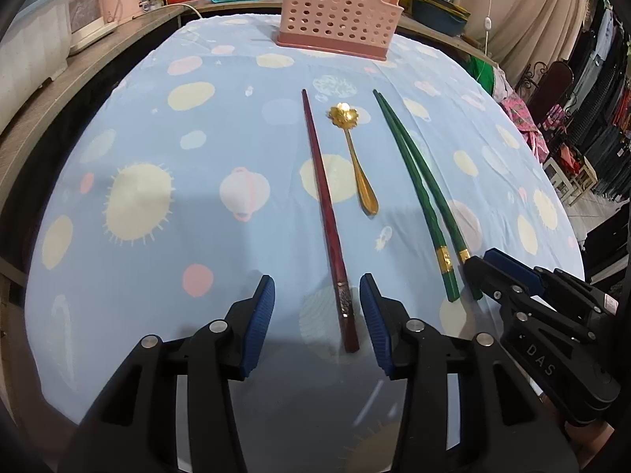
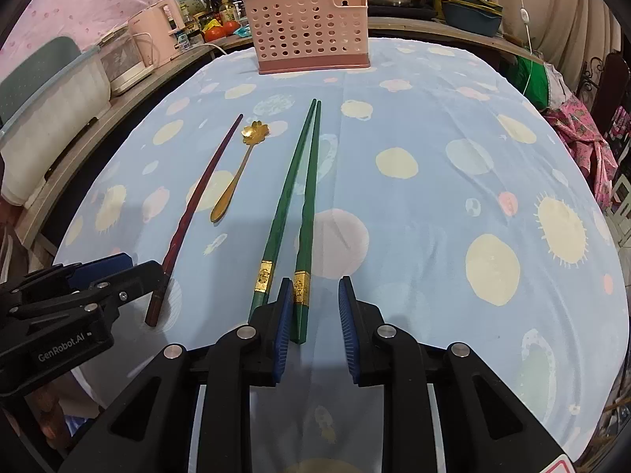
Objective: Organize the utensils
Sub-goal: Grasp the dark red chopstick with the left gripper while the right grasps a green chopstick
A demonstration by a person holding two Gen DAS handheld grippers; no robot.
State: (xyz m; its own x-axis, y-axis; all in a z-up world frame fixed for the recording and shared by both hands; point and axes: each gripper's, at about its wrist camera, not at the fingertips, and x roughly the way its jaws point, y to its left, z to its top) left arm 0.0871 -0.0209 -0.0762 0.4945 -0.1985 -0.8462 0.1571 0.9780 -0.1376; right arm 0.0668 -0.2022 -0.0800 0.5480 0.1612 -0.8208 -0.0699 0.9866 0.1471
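The red chopstick (image 1: 327,213) lies on the counter (image 1: 157,126) with its long axis running straight away from the left hand-held gripper (image 1: 317,319), its thick near end between the wide-apart fingers. The right hand-held gripper (image 2: 315,323), also wide, straddles the near end of one green chopstick (image 2: 307,213), its left pad touching or just beside it. The rack (image 1: 339,12) stands well beyond, in line with both.
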